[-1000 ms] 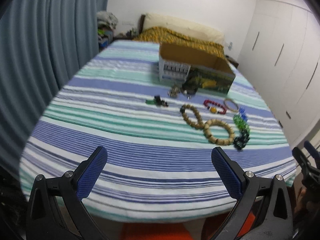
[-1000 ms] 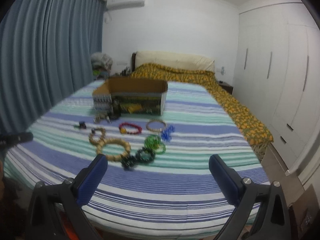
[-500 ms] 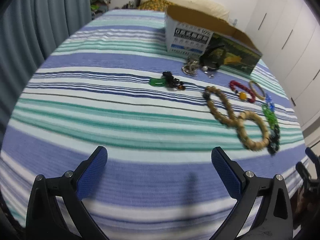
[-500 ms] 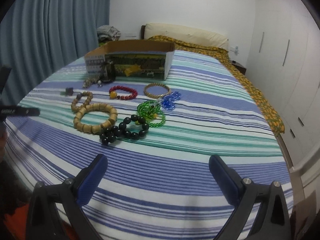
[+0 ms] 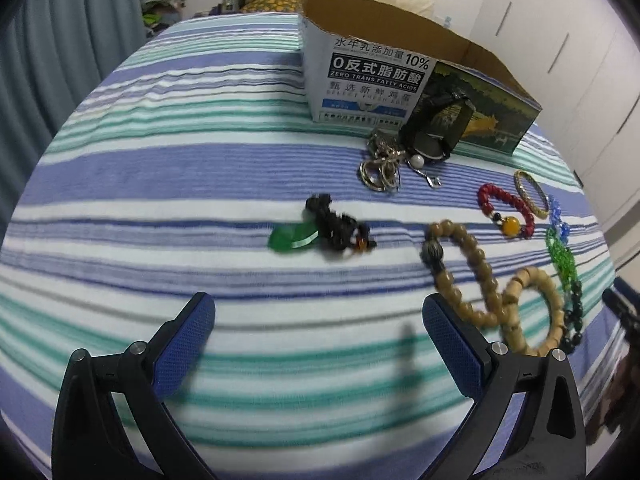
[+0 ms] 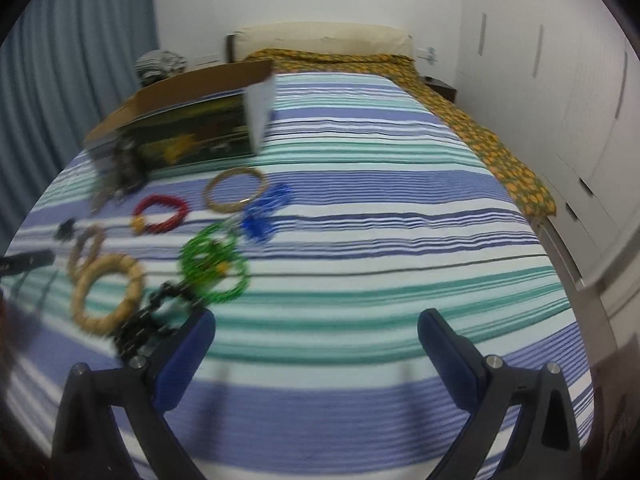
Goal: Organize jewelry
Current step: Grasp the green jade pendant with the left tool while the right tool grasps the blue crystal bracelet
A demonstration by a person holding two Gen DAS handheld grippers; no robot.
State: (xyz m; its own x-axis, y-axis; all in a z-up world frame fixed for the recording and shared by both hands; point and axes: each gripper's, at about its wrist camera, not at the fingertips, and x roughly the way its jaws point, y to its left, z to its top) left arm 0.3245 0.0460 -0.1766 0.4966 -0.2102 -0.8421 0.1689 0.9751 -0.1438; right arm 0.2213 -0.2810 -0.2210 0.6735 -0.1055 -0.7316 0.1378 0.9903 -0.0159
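Jewelry lies spread on a striped bedspread in front of an open cardboard box (image 5: pixel 384 76). In the left wrist view a green pendant on a dark cord (image 5: pixel 316 228) lies ahead of my open left gripper (image 5: pixel 318 320). Silver rings (image 5: pixel 380 172), a red bead bracelet (image 5: pixel 506 210) and wooden bead bracelets (image 5: pixel 480 276) lie to its right. My right gripper (image 6: pixel 316 334) is open and empty. Its left finger sits just behind the black bead bracelet (image 6: pixel 148 324), near the green bead bracelet (image 6: pixel 212 262), blue beads (image 6: pixel 266 214) and a thin gold bangle (image 6: pixel 236 190).
The bedspread (image 6: pixel 380 240) runs back to an orange patterned blanket (image 6: pixel 472 128) and a pillow at the headboard. Blue curtains (image 5: pixel 56 56) hang on the left; white wardrobe doors (image 6: pixel 560 92) stand on the right. The bed's right edge drops off beside the wardrobe.
Both grippers have moved forward and down toward the bed. The jewelry and box now look larger and closer. Both stay open and hold nothing.
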